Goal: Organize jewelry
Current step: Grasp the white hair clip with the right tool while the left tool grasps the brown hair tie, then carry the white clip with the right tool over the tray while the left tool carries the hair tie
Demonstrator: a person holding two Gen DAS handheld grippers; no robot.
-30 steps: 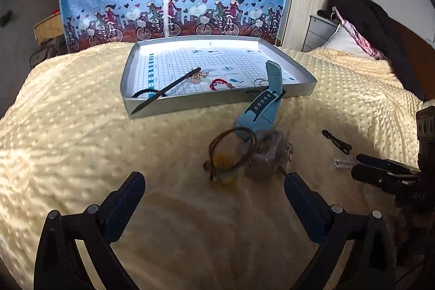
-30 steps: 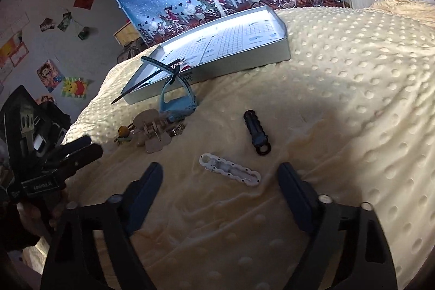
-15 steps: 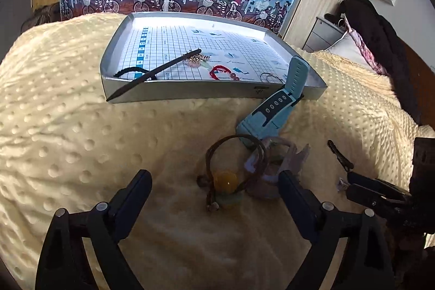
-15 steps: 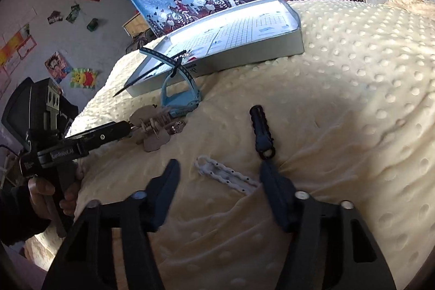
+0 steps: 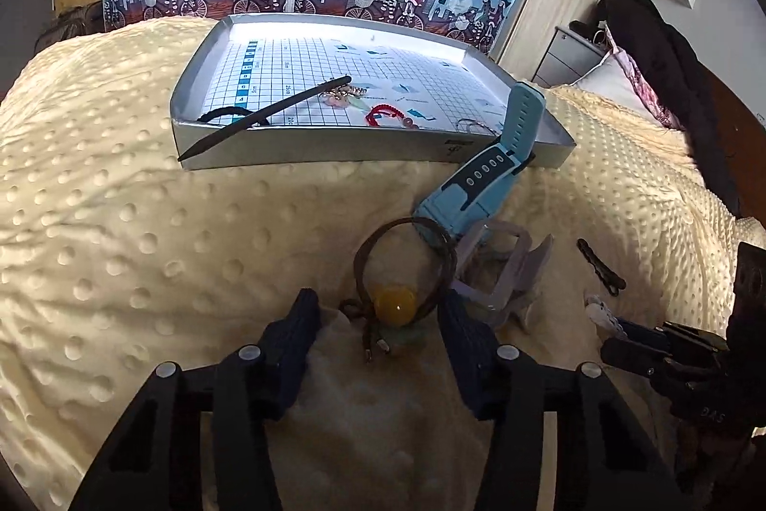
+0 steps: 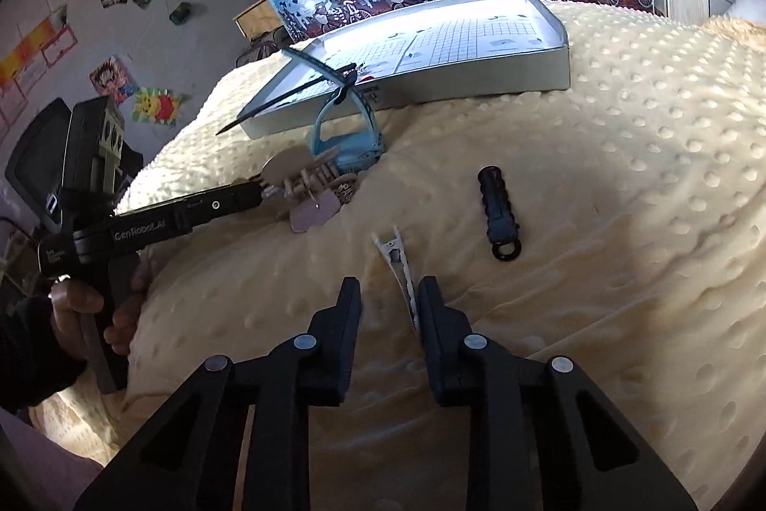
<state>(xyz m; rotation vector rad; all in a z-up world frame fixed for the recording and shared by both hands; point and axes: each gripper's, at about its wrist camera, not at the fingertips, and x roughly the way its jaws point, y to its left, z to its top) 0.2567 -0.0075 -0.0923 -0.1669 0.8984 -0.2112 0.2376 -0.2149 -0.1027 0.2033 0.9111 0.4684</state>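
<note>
While a second ago both tools gaped wide, the left tool (image 5: 378, 322) has narrowed around the brown hair tie (image 5: 404, 266) at 12 o'clock on the bed (image 5: 143, 223), not yet clenched; the right tool (image 6: 388, 295) has half-closed beside the white clip (image 6: 397, 259), not yet gripping. The tray (image 5: 306, 149) awaits both.

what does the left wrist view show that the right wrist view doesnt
Only the left wrist view shows the brown hair tie with its yellow bead between the left claw fingers, and the red bracelet in the tray.

Only the right wrist view shows the wall posters, the person's hand gripping the left tool, and the white clip standing on edge between the right claw fingers.

Both show the silver tray, the blue watch, the black clip and the yellow blanket.
</note>
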